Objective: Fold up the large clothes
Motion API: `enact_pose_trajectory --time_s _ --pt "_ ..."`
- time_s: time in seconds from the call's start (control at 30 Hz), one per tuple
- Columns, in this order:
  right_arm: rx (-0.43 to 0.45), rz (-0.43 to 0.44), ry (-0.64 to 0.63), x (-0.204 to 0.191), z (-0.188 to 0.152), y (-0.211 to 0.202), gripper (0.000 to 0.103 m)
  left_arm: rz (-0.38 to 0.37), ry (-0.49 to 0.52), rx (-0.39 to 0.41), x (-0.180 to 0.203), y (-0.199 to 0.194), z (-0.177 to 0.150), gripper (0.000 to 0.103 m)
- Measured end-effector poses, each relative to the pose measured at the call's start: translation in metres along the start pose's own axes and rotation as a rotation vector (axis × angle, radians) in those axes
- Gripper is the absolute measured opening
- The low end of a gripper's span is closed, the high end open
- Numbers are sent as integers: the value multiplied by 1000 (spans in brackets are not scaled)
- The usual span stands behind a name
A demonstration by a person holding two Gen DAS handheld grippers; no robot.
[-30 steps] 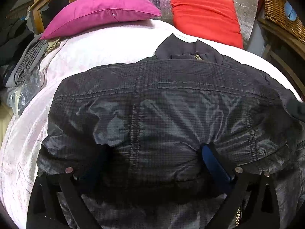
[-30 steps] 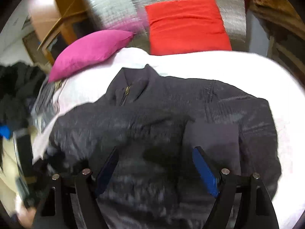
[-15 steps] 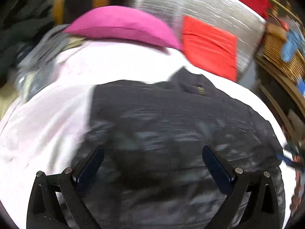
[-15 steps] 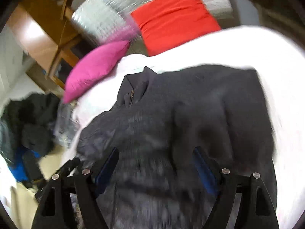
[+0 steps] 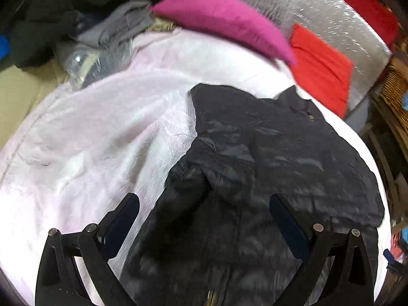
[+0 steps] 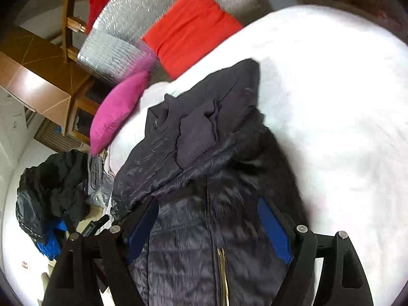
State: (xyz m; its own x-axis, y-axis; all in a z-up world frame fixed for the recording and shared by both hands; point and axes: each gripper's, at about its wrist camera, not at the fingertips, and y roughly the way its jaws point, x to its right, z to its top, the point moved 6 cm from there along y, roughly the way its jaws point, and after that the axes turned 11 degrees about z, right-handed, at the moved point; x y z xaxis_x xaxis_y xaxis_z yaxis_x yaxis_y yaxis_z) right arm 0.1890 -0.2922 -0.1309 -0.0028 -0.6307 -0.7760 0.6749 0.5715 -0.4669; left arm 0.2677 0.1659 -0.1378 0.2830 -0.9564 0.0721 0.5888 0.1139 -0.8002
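A dark quilted jacket [image 5: 267, 168] lies partly folded on a white fleecy bed cover [image 5: 102, 132], collar toward the pillows. It also shows in the right wrist view [image 6: 204, 158], where a gold zipper [image 6: 221, 267] runs down its near part. My left gripper [image 5: 204, 219] is open above the jacket's near left edge, holding nothing. My right gripper [image 6: 207, 219] is open above the jacket's near part, holding nothing. The view is motion-blurred.
A magenta pillow [image 5: 224, 20] and a red cushion [image 5: 321, 71] lean on a silver padded headboard [image 5: 339, 23]. Grey clothes and a plastic bag [image 5: 107, 46] lie at the bed's left edge. A dark clothes heap [image 6: 51, 191] lies on the floor. Wicker furniture [image 5: 395, 91] stands right.
Both grippers have lifted and pulled back from the jacket. The left view swung left, the right view tilted. The jacket now lies narrower, with its sides folded in.
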Motion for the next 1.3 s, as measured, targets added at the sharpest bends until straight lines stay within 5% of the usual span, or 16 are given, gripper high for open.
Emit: enact_pose_trajectory --time_s 0.23,0.47,0.5,0.53,0.57,0.77,0.87,0.97,1.3 --pt "40 -54 8 18 11 -20 83 21 -13 20 -38 -32 -50 101" --pt "-13 -220 -109 33 71 48 81 56 -52 -28 -61 -28 -76 101" --pt "-30 -226 -132 33 72 55 78 64 -42 -28 -60 -27 -77 101" --pt "-79 -260 -156 40 71 67 51 72 -31 -28 -59 -25 -78 101" --pt "-107 -278 -145 47 68 73 37 74 -24 -24 -57 -25 -80 101" --pt "-92 -225 -70 68 71 75 39 77 -3 -23 -52 -22 -84 101" --pt "-70 -152 20 73 70 66 57 74 -2 -22 -48 -27 -84 101" --pt "-67 -168 18 62 56 46 74 71 14 -11 -46 -37 -87 101" --pt "-102 -107 -25 40 -32 -37 76 27 27 36 -42 -82 -99 101"
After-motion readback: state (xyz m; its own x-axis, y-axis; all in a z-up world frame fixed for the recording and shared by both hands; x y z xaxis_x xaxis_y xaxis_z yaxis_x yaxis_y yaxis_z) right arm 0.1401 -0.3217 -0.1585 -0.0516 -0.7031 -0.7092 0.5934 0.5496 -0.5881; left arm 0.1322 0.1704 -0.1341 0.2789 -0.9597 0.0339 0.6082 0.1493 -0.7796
